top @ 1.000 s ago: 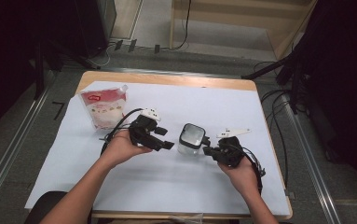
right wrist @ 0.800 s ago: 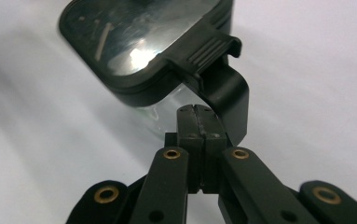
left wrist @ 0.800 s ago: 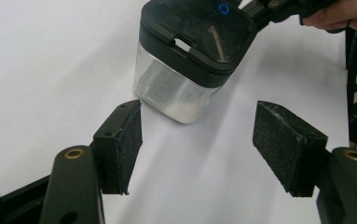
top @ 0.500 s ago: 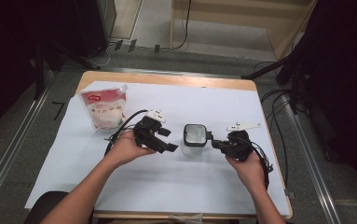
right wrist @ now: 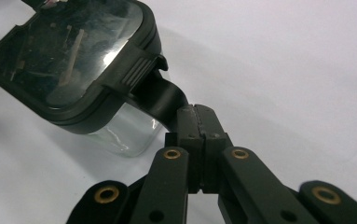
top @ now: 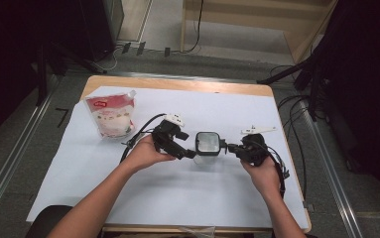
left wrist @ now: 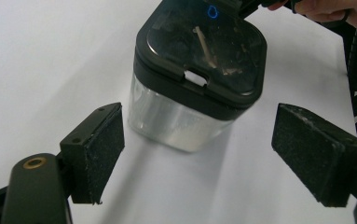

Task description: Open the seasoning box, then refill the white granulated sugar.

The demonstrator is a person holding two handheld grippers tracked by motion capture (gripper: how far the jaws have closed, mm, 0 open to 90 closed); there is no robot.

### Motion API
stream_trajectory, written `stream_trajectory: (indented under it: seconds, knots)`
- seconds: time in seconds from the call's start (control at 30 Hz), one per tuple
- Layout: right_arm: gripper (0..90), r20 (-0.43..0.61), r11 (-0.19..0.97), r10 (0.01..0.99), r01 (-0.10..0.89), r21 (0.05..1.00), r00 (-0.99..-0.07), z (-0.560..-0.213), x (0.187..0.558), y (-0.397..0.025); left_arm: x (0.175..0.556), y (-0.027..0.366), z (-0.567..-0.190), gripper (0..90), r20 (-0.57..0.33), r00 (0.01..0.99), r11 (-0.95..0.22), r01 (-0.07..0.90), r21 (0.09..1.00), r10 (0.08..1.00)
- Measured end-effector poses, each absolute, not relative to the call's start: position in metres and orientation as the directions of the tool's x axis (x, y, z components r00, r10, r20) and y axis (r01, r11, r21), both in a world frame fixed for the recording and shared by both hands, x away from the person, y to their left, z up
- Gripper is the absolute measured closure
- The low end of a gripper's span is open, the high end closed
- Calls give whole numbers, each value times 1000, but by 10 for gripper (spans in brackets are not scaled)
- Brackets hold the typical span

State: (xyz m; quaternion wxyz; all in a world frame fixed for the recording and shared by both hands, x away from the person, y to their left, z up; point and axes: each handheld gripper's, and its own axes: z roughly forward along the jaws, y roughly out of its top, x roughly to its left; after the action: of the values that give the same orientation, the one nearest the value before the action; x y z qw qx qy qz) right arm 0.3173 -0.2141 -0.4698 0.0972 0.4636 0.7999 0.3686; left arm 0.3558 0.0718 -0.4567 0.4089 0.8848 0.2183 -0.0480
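Note:
A small clear jar (top: 208, 144) with a black square lid stands at mid table on the white sheet. My right gripper (top: 228, 147) reaches in from its right side. In the right gripper view, that gripper (right wrist: 195, 115) is shut on the black tab (right wrist: 162, 95) sticking out from the lid's (right wrist: 69, 51) latch. My left gripper (top: 186, 153) sits just left of the jar. The left gripper view shows it (left wrist: 197, 151) open, its pads either side of the jar (left wrist: 185, 116) but short of it and touching nothing.
A white pouch with a red label (top: 110, 115) stands at the back left of the white sheet (top: 187, 193). Cables trail from both grippers, and the right one loops toward the table's right edge (top: 296, 163).
The jar has shifted a little to the right with my right gripper. My left gripper has followed it rightward and stayed open.

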Motion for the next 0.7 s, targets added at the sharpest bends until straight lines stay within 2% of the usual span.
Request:
stream_trajectory:
  seconds: [0.13,0.33,0.7]
  knots:
    - [900,182,300,817,672,677,-548,-471,319,-213,360,64,-464,160,-240,915,-601,396,694,325]
    - [900,175,301,822,673,675,-543,-471,319,-212,363,58,-470,155,-257,913,-584,401,705,317]
    - [900,164,308,827,678,668,-538,-473,319,-209,362,40,-466,137,-179,931,-630,348,694,318]
